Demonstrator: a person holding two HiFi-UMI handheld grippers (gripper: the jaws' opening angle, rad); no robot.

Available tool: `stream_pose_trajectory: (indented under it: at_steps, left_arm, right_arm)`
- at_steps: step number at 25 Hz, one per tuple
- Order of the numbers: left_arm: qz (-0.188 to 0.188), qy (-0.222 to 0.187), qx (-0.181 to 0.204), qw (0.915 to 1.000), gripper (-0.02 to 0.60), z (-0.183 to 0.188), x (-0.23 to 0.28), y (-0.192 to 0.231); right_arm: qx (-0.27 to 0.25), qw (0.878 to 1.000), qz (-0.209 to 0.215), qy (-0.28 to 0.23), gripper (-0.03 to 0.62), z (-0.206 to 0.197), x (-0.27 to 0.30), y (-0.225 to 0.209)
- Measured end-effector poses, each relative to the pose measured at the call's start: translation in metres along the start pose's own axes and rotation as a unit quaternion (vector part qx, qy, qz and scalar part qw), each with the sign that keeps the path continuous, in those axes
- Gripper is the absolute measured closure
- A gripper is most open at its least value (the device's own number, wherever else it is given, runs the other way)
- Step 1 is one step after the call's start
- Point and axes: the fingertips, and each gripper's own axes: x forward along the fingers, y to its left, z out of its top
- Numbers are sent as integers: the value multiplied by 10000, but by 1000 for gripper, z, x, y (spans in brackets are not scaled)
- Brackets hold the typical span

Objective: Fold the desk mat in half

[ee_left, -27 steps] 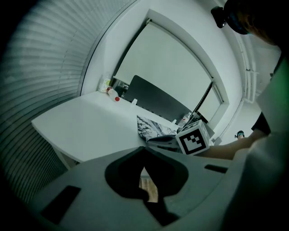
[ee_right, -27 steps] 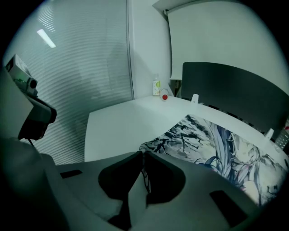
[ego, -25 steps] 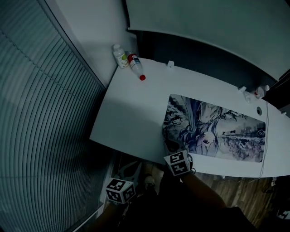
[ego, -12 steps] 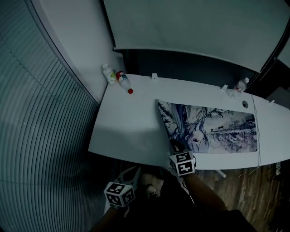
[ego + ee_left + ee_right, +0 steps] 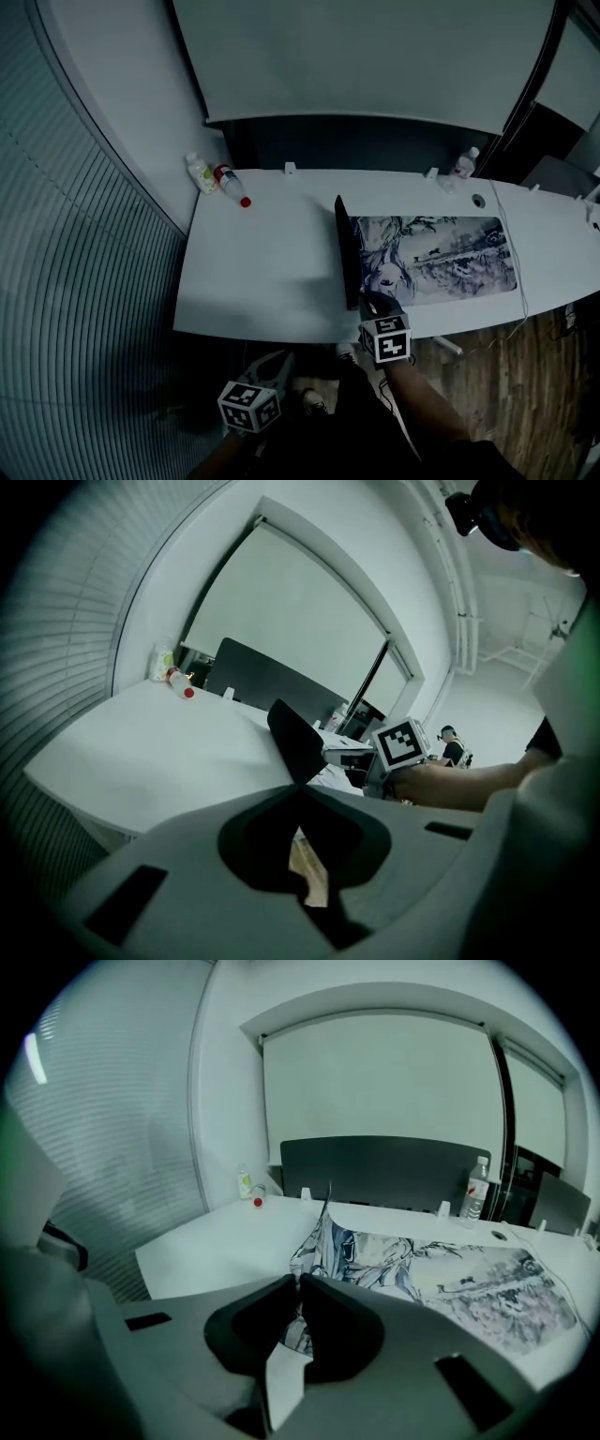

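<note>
White smooth oblong table (image 5: 262, 272): same spot, nothing on it shifted except the mat.

Rectangular desk mat (image 5: 441, 258) with a blue-grey anime print on top and a black underside, on the table's right half. A second ago it lay fully flat. Now its left end is peeled up and stands nearly upright, the matte black underside showing as a dark strip across the table's middle. The rest is flat on the table, print up. The raised part curves softly, no crease.

My right gripper (image 5: 300, 1283), grey plastic with a marker cube, at the table's near edge: it has come up with the mat. Jaws nearly together, pinched on the mat's near left corner, thin sheet between the pads.

My left gripper (image 5: 298, 794), same build, is still off the table's near side and below its edge. Jaw tips touch, nothing between them, only wood floor shows through the gap behind.

Two small plastic bottles (image 5: 214, 178) at the table's far left corner, one red-capped, unmoved.
</note>
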Motion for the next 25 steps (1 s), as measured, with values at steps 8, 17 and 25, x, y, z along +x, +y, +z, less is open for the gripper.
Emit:
stream_pose_trajectory:
  at_steps: [8, 17, 25]
  left_arm:
    - [-144, 116, 117, 9998, 575, -5, 8, -11]
    - [-152, 49, 74, 9998, 575, -2, 49, -51]
    - [-48, 137, 104, 9998, 575, -6, 79, -89]
  right_arm:
    - [182, 9997, -182, 28, 553, -9, -8, -22]
    - [510, 9979, 64, 385, 553, -41, -11, -64]
    - [731, 9957, 284, 490, 553, -57, -19, -99]
